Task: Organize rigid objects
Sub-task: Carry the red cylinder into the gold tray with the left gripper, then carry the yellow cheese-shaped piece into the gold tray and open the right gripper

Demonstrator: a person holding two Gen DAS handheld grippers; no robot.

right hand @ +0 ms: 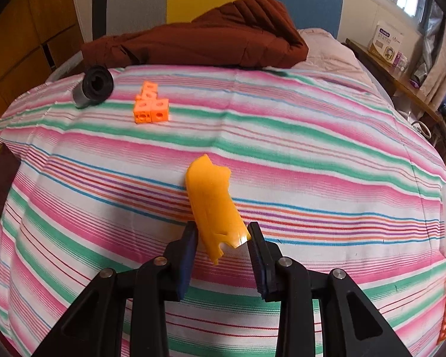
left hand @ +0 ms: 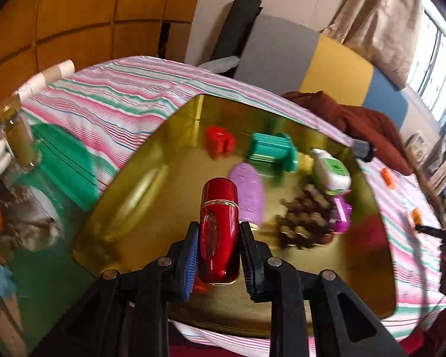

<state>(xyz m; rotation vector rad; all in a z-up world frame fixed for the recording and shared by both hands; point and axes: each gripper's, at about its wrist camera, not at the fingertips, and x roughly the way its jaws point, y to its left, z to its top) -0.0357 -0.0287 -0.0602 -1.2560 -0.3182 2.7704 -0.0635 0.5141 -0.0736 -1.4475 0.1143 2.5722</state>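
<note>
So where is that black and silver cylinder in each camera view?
Left wrist: the black and silver cylinder lies at right of centre, just past the gold tray's far right corner.
Right wrist: the cylinder sits upper left on the striped cloth.
Shared landmark: the brown jacket behind it.
</note>
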